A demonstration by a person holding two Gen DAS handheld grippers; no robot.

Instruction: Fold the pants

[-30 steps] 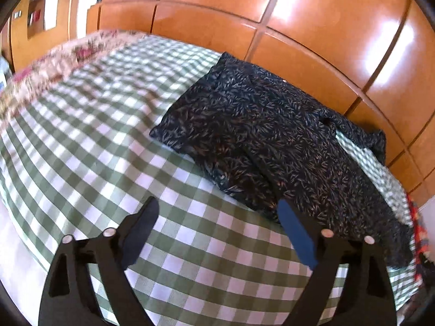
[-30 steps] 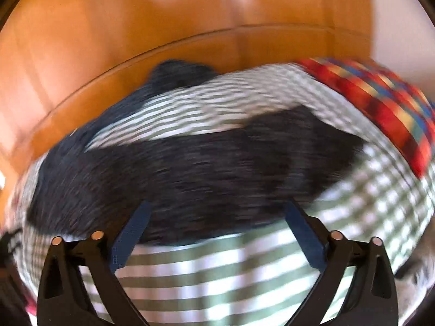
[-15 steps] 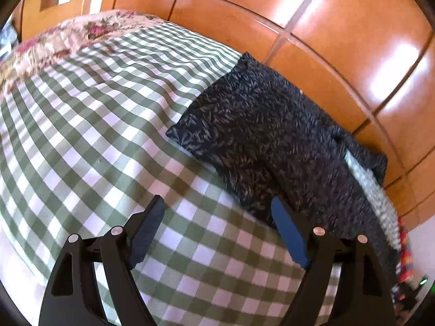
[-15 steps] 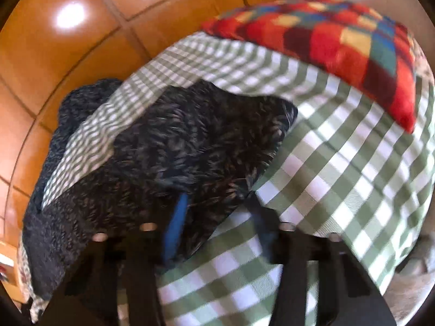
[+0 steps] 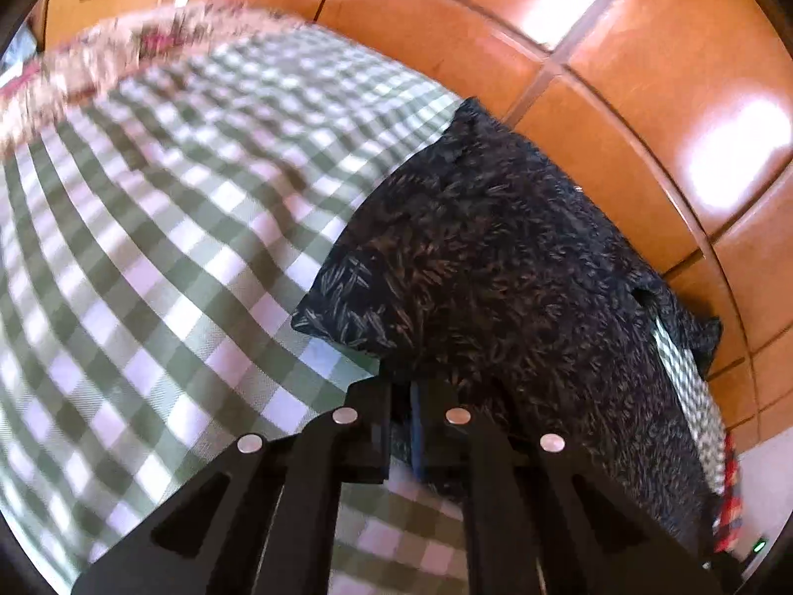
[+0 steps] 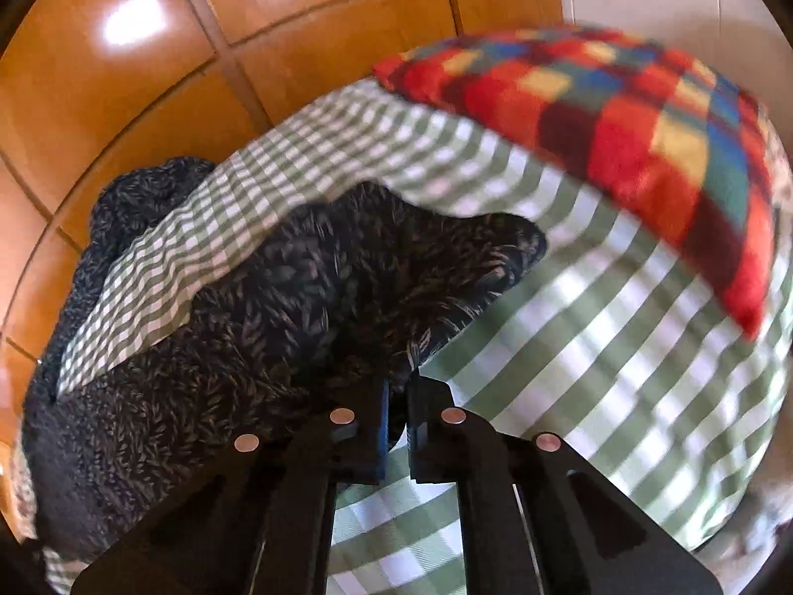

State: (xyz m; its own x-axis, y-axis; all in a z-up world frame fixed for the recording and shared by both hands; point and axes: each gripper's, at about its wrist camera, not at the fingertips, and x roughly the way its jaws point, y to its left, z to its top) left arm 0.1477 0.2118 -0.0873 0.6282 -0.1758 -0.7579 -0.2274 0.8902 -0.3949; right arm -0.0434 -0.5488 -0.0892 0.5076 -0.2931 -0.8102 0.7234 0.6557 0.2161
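Dark leaf-print pants (image 5: pixel 495 267) lie along the far side of a bed with a green checked cover (image 5: pixel 148 248), against the wooden wall. My left gripper (image 5: pixel 400 391) is shut on the near edge of the pants, close to the corner of one end. At the other end, my right gripper (image 6: pixel 396 386) is shut on the near edge of the pants (image 6: pixel 307 297). A fold of the checked cover (image 6: pixel 163 248) lies over part of the pants in the right wrist view.
Glossy wooden panels (image 5: pixel 619 99) rise directly behind the bed. A floral cover (image 5: pixel 124 49) lies at the far left end. A red, blue and yellow checked blanket (image 6: pixel 644 139) sits on the bed just right of the pants.
Both grippers moved in to the near edge of the pants and went from wide open to shut on the fabric, the right one first.
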